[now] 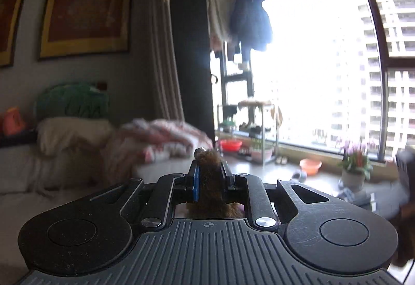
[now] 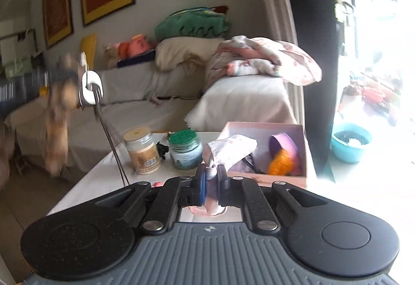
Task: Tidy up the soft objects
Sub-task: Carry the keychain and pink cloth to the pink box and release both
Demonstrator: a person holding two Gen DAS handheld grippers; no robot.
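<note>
In the left wrist view my left gripper (image 1: 209, 158) points about level toward the window and is shut on a brown furry plush toy (image 1: 210, 181), which fills the gap between the fingers. The right wrist view shows that same toy (image 2: 57, 126) as a blur at the left, hanging down with a white ring (image 2: 89, 88) and thin strings. My right gripper (image 2: 210, 168) is shut on the edge of a white-and-pink patterned cloth pouch (image 2: 233, 147), held just in front of an open pink box (image 2: 262, 125). A purple soft item (image 2: 284, 142) and an orange one (image 2: 280, 164) lie in the box.
On the white table (image 2: 98, 176) stand a tan jar (image 2: 144, 152) and a green-lidded jar (image 2: 185, 151). Behind is a covered sofa (image 2: 155, 106) with cushions and a crumpled pink blanket (image 2: 259, 59). A teal basin (image 2: 350, 142) sits on the floor at the right. By the window stands a flower pot (image 1: 354, 168).
</note>
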